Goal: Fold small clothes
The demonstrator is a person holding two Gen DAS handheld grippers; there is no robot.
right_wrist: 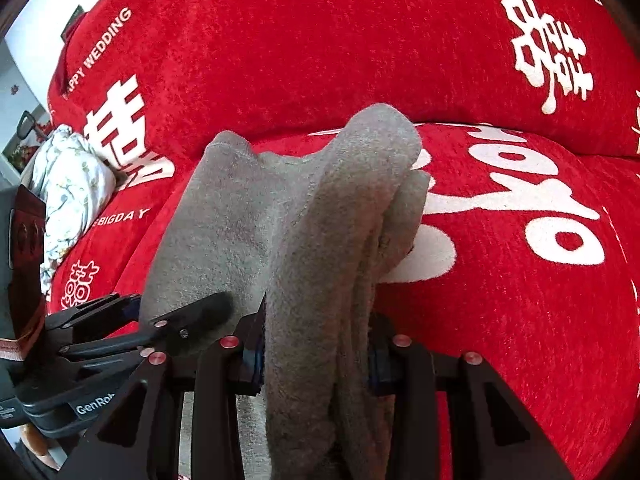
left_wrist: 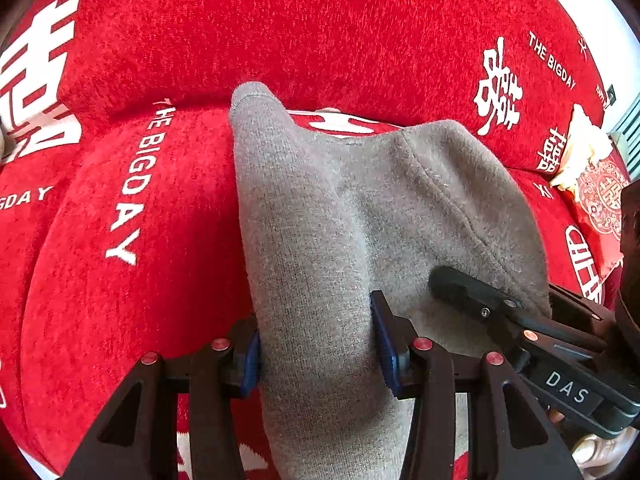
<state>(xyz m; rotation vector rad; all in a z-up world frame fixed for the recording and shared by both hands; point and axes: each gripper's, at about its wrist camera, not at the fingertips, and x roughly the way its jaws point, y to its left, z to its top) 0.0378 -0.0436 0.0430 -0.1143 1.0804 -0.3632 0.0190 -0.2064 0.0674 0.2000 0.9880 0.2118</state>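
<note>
A small grey knitted garment (left_wrist: 340,216) is held up over a red sofa seat (left_wrist: 120,240). My left gripper (left_wrist: 318,344) is shut on a bunched fold of it between its blue pads. My right gripper (right_wrist: 316,356) is shut on another thick bunch of the same garment (right_wrist: 280,216), whose far end droops onto the seat. Each gripper shows in the other's view, the right one at the garment's right edge (left_wrist: 480,300), the left one at its left edge (right_wrist: 188,316).
The red sofa cover (right_wrist: 360,40) carries white characters and lettering. A floral white cushion (right_wrist: 68,192) lies at the left end in the right wrist view. A red and cream patterned cushion (left_wrist: 592,172) lies at the right end in the left wrist view.
</note>
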